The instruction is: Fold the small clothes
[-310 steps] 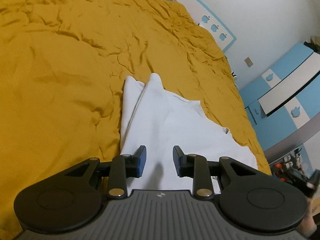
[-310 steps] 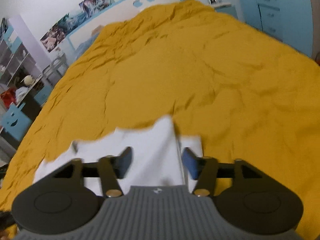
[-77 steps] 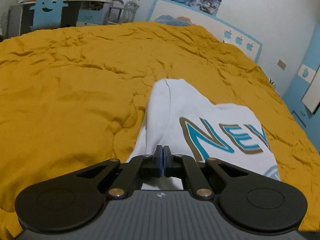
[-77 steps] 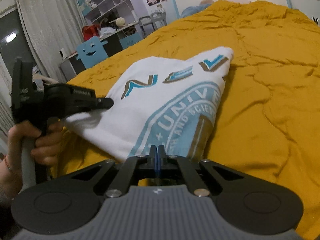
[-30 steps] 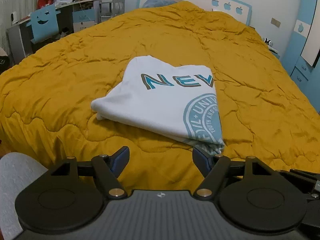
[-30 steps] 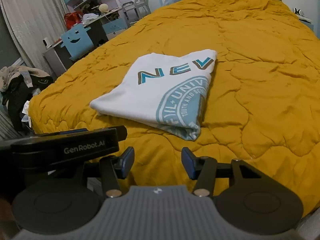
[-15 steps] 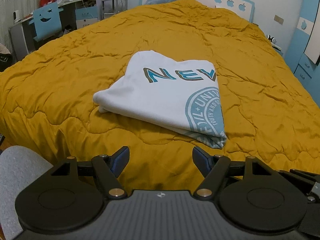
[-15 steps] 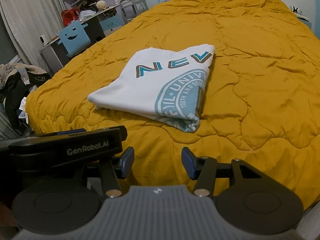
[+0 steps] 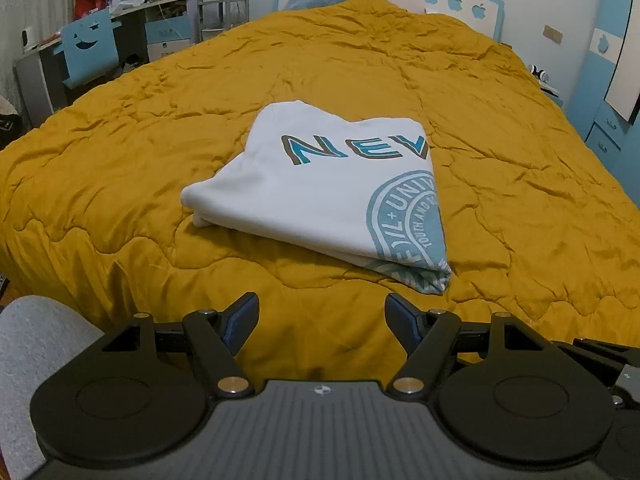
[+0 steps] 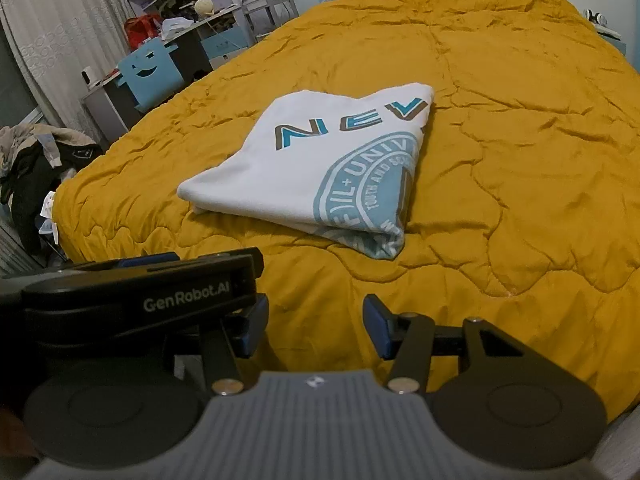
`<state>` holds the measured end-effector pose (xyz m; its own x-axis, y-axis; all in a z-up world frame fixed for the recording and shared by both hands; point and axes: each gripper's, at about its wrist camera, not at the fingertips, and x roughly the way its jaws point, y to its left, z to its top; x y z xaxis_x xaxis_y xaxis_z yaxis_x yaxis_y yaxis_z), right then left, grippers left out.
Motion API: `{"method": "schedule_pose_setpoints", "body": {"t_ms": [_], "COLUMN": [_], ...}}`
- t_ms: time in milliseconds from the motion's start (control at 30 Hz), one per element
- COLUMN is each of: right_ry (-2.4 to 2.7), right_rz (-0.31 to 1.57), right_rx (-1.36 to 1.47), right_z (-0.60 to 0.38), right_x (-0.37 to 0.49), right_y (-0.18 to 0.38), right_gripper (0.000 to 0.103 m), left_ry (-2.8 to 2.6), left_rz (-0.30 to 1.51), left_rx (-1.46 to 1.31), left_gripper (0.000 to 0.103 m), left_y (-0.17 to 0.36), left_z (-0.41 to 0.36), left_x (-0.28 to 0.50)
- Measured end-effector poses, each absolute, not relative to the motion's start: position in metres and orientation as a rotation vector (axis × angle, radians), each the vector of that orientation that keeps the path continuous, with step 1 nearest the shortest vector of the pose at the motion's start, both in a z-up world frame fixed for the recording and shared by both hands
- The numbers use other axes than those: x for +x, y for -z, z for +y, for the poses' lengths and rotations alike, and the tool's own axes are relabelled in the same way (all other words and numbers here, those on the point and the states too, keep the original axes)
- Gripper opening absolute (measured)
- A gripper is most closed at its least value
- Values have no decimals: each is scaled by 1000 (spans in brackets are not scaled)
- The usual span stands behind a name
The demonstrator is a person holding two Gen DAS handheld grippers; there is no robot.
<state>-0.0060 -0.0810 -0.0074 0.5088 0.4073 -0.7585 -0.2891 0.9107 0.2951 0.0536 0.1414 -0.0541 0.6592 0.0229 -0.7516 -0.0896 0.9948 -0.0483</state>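
While a mustard quilt (image 9: 160, 152) spreads in creases across the whole bed, a folded white shirt (image 9: 320, 192) lies on it toward the near edge, its teal lettering and round seal facing up. At the near edge of the quilt, well short of the shirt, hang the two grippers. The left gripper (image 9: 322, 320) has its jaws spread wide with nothing between them, the blue pads clear of the cloth. The right gripper (image 10: 316, 328) also stands released and empty, just beside the left one's black body, which crosses the right view's lower left.
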Motion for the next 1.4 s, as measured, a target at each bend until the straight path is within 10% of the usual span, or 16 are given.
{"method": "schedule_pose_setpoints", "body": {"t_ms": [1400], "right_ry": [-445], "right_rz": [990], "right_rx": [147], "right_z": [-82], "right_x": [-6], "right_y": [18], "right_gripper": [49], "left_ry": [-73], "left_rz": [847], "left_rx": [-89], "left_gripper": [83], "left_y": [64], "left_z": [138], "left_x": [51]}}
